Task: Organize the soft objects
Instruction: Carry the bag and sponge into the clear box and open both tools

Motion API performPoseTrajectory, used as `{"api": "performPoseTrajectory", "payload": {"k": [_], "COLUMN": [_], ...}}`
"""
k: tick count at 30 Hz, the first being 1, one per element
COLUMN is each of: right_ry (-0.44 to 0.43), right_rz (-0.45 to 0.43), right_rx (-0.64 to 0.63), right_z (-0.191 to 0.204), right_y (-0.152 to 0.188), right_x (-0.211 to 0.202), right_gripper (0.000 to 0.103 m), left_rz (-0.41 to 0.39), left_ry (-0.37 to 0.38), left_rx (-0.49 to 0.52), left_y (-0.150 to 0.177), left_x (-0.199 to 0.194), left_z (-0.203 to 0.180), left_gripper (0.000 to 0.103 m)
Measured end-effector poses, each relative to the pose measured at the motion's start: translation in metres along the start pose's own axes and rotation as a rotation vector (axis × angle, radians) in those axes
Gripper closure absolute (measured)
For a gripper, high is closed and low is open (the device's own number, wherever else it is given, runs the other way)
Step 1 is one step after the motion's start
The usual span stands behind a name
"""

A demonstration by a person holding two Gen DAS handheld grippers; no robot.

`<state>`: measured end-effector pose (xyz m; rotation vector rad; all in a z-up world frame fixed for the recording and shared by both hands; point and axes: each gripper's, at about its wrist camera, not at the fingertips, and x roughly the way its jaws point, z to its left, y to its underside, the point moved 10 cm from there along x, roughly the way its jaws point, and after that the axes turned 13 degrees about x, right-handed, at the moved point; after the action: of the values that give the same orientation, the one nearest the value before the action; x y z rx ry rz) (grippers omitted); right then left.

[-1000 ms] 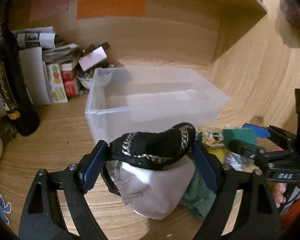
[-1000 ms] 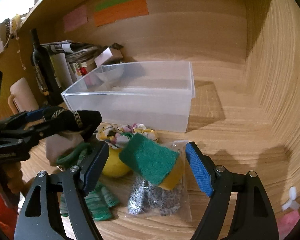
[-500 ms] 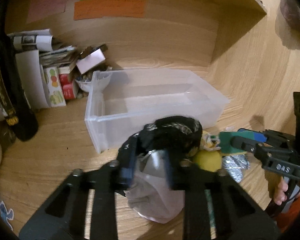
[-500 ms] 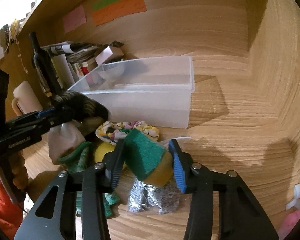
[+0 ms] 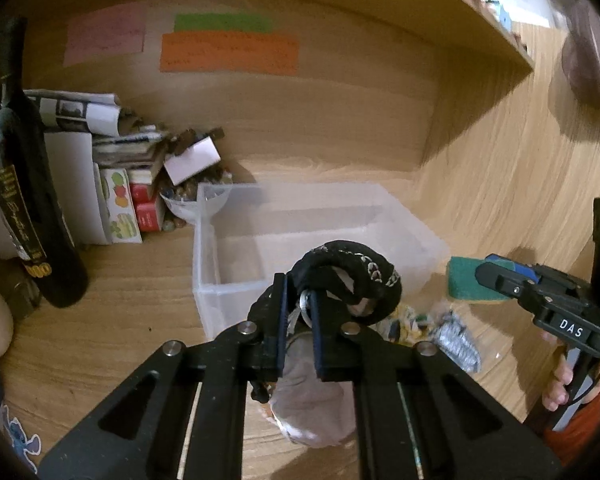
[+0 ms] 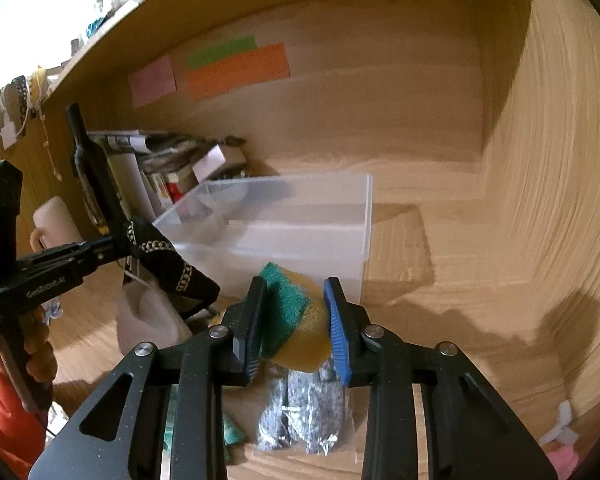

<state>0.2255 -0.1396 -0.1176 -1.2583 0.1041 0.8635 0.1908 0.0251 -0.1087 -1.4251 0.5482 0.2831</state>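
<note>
**Both Claws Loaded: Transfer to Bin Pending**

We are at the carry step. The left claw (image 5: 298,316) is closed tight on a black patterned cloth (image 5: 352,276), with a pale fabric bundle (image 5: 312,400) hanging below it. The right claw (image 6: 294,320) is closed on a green-and-yellow sponge (image 6: 296,320), its fingers pressing the sponge's two sides. Both loads are off the tabletop (image 6: 440,280).

Below the right claw, a bag of steel scouring pads (image 6: 304,416) lies on the tabletop. Just beyond both claws stands the clear plastic bin (image 5: 380,216); it appears to hold nothing. Further back, a dark wine bottle (image 5: 24,184) and stacked papers (image 5: 100,136) occupy the left corner.

Next, we judge that each claw must advance over the bin rim before releasing.

Compared with one second ago, both claws have gone from wide open to clamped, and both items have risen from the pile.
</note>
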Motion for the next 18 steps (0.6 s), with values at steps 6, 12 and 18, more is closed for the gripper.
{"api": "performPoseTrajectory", "payload": {"k": [6,12,18], "right_ry": [-0.021,-0.056,-0.058], "right_rz": [-0.052,-0.076,-0.078], "right_rx": [-0.022,-0.030,-0.066], "right_z": [0.012,0.024,0.034], "right_y": [-0.021,-0.039,-0.054], "right_x": [-0.003,0.002,0.017], "right_gripper": [0.076,0.076,0.076], "left_rz": [-0.049,-0.075,-0.092], "left_ry": [-0.011,-0.010,0.001], "left_rx": [-0.021,-0.048,-0.077], "left_y": [-0.019,-0.033,-0.048], "left_x": [-0.009,-0.010,-0.007], "left_z": [0.009,0.017,0.025], "left_gripper": [0.094,0.094,0.096]}}
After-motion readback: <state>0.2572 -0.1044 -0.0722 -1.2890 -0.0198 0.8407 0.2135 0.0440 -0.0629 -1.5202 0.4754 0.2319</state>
